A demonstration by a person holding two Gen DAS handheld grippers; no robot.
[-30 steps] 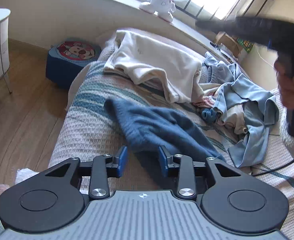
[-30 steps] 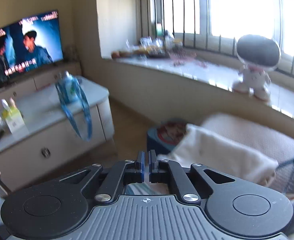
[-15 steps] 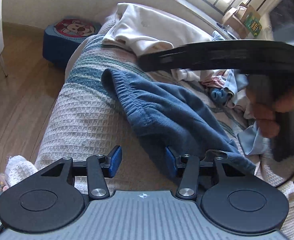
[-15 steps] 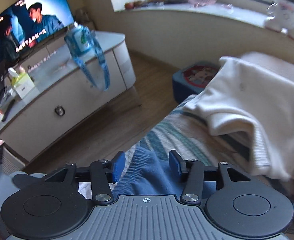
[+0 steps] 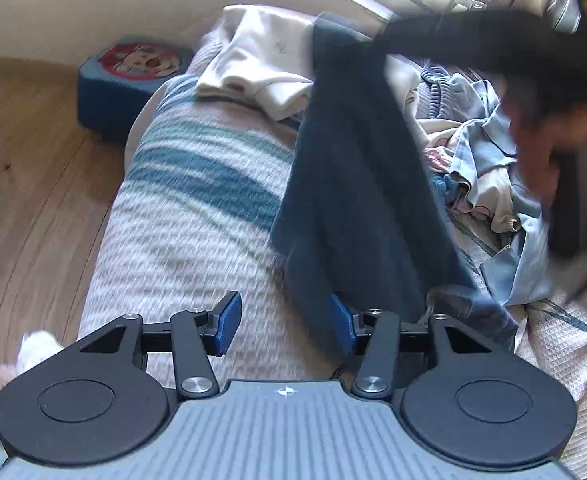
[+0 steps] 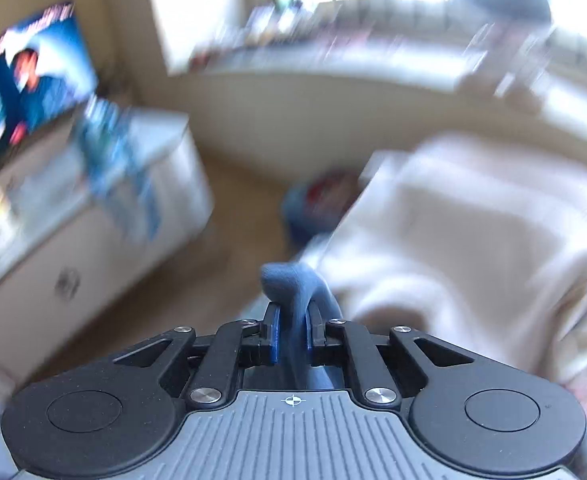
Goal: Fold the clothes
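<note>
**One garment caught, one end still loose**

Left wrist view: your left gripper (image 5: 283, 322) stands open, holding nothing, its jaws just widened, the near end of the dark blue garment (image 5: 357, 184) lying against its right pad. That garment, flat on the striped bedspread (image 5: 197, 208) a second ago, now rises off it toward the far side, past one cream garment (image 5: 261, 64). Right of the blue one lies a heap of pale blue and beige clothes (image 5: 489, 168), too tangled to count.

Right wrist view: your right gripper (image 6: 292, 334) has just closed on a fold of blue fabric. Judged from this, the lift has begun; the near end needs catching next.
</note>
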